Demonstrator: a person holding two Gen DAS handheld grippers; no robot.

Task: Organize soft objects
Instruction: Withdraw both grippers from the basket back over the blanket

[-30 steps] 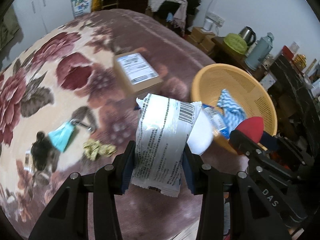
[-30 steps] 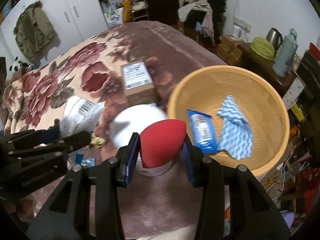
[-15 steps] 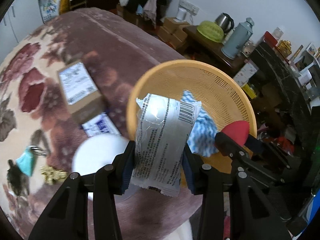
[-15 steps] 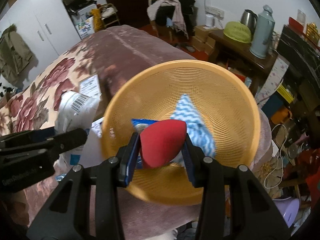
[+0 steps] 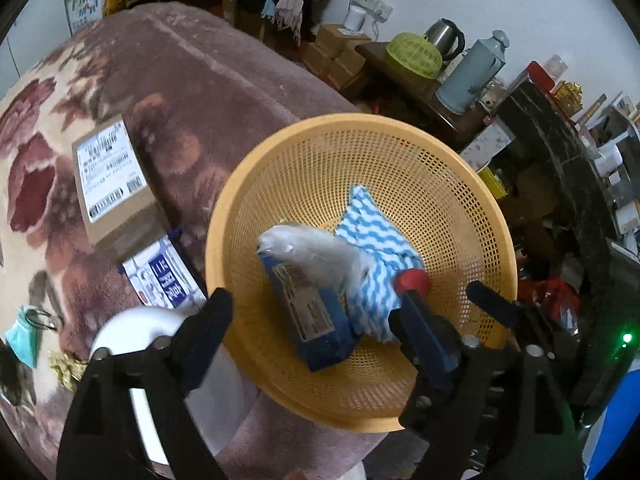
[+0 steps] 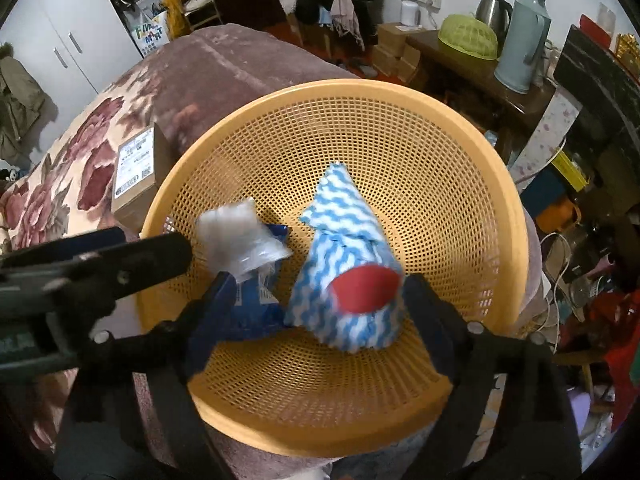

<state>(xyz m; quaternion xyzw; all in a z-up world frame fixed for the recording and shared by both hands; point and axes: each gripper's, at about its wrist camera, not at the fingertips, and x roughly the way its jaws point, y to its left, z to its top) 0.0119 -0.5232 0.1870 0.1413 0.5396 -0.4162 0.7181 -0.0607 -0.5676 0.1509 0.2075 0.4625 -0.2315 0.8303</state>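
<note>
Left hand-held gripper [image 5: 320, 328]: jaws are just springing wide over the orange basket [image 5: 472, 200], pads touching nothing.
Silver packet [image 5: 316, 248]: blurred, lying loose in the basket, resting on the blue pack [image 5: 308, 316], clear of both pads.
Right hand-held gripper [image 6: 320, 312]: jaws are just spreading wide too, hovering above the basket.
Red sponge [image 6: 366, 289]: lying free on the blue-and-white wavy cloth [image 6: 344, 220], between the open pads; whether it is touching the right one is hard to tell.
Basket: sitting on the flowered bed [image 5: 200, 80], beside the cardboard box [image 5: 112, 184].
</note>
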